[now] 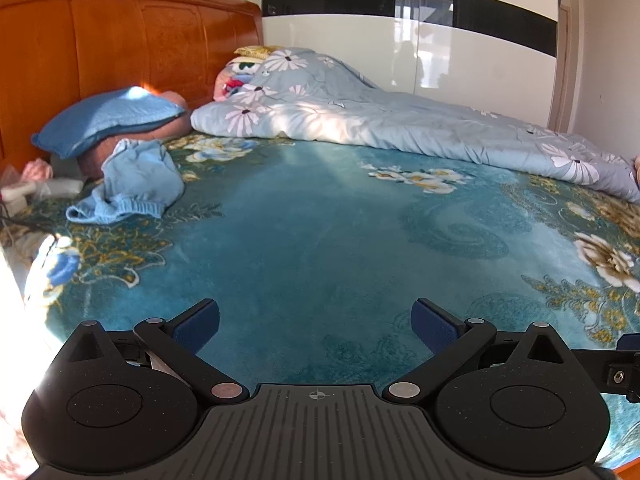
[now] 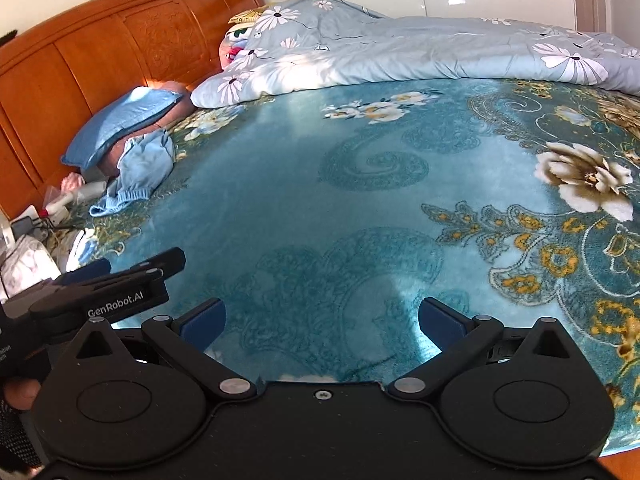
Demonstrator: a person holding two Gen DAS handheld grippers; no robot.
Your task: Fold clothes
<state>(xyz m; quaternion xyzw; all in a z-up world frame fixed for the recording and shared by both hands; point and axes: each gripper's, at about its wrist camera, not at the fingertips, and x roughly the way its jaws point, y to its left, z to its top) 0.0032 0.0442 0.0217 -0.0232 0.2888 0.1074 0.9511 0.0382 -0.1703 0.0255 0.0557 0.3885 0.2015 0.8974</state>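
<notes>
With both the left gripper [image 1: 315, 322] and right gripper [image 2: 322, 322] spread apart and empty, the crumpled light-blue garment [image 1: 132, 180] lies far left by the pillow [image 1: 108, 118]; any grasp should take its ribbed hem, not the blanket [image 1: 320, 240].

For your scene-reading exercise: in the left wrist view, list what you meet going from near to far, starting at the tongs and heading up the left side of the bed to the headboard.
Left tongs → teal floral bedspread → crumpled light blue garment → blue pillow → wooden headboard.

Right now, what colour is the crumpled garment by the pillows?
Light blue, with a ribbed cuff or hem; the crumpled garment shows best in the left wrist view.
</notes>
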